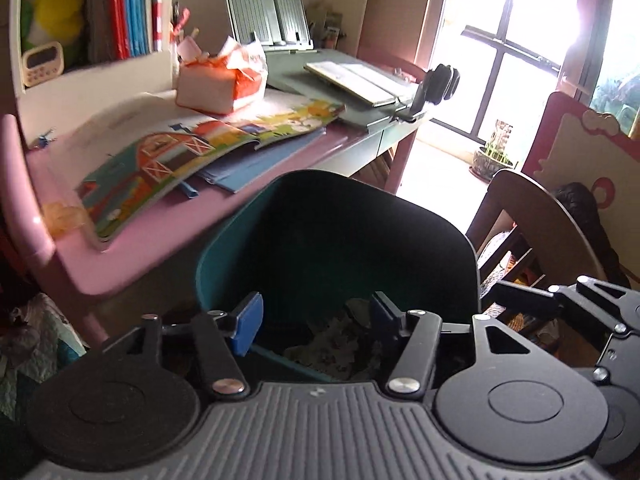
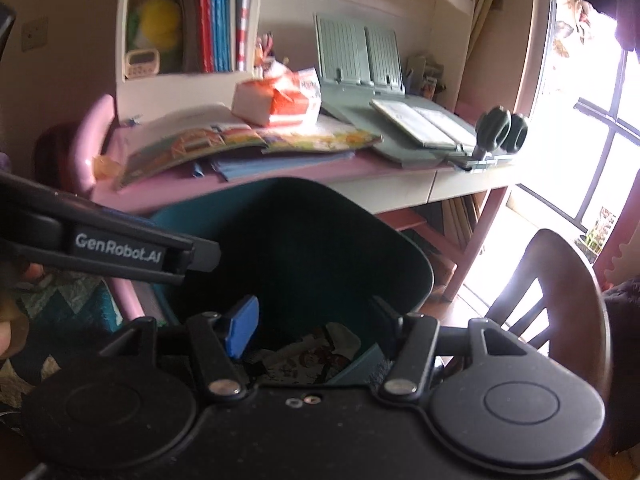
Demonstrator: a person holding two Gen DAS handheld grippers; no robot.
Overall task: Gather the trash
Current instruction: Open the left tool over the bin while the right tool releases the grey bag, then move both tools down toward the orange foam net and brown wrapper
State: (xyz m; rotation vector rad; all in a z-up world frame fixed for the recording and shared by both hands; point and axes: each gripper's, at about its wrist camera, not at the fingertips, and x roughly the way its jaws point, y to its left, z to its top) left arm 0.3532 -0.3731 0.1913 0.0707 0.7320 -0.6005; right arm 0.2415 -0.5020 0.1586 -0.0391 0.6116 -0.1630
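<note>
Two grippers over one teal trash bin (image 1: pixel 224 264), and both are spread apart with nothing between the blue pads. Starting at the left: a pink desk (image 1: pixel 132 248) runs along behind the bin, its rounded front edge just beside the bin's rim. One picture book (image 1: pixel 172 160) with a red barn lies open on it, hanging over a stack of blue folders (image 1: pixel 248 168). One orange-and-white tissue pack (image 1: pixel 220 88) sits behind the book, and a grey book stand (image 1: pixel 268 16) is propped upright past that.

Centre now: the left gripper (image 1: pixel 316 320) hangs over the bin's near rim, jaws wide, empty. Down inside, crumpled printed paper trash (image 1: pixel 332 352) lies on the bin's floor, a flattened wad spread roughly side to side; its exact shape is lost in the dark. The bin stands upright with its mouth open to the top, broad and unobstructed.

The right gripper (image 2: pixel 316 328) is also over the rim, parted and holding nothing, with the same paper wad directly below in its view. The left tool's black arm crosses the left of that view, close alongside.

Over to the right: one dark wooden chair (image 1: pixel 532 216) stands near the bin's right wall, with a narrow gap between them. Beyond it, bright windows (image 1: pixel 500 60) and open floor.
</note>
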